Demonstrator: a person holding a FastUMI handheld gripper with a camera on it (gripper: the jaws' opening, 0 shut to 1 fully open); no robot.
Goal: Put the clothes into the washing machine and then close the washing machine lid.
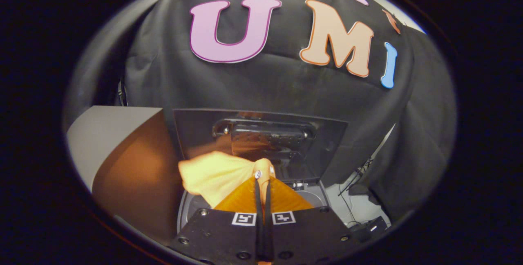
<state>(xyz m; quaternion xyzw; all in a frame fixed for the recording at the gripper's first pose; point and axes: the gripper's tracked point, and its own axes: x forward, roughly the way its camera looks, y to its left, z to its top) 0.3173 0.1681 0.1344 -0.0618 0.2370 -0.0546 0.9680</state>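
Note:
My gripper (262, 180) is shut on a pale orange-yellow cloth (214, 177), pinched between the two fingertips. The garment hangs to the left of the fingers, bunched, above the round opening of the washing machine (314, 194). The machine's lid (261, 142) stands raised just beyond the fingers, its dark glossy underside facing me and mirroring the cloth. Most of the drum is hidden by the cloth and the gripper body.
A brown-and-white tabletop (122, 154) lies to the left of the machine. On the right, below the black cloth wall, cables (351, 199) and a small dark box (374, 226) sit on the floor.

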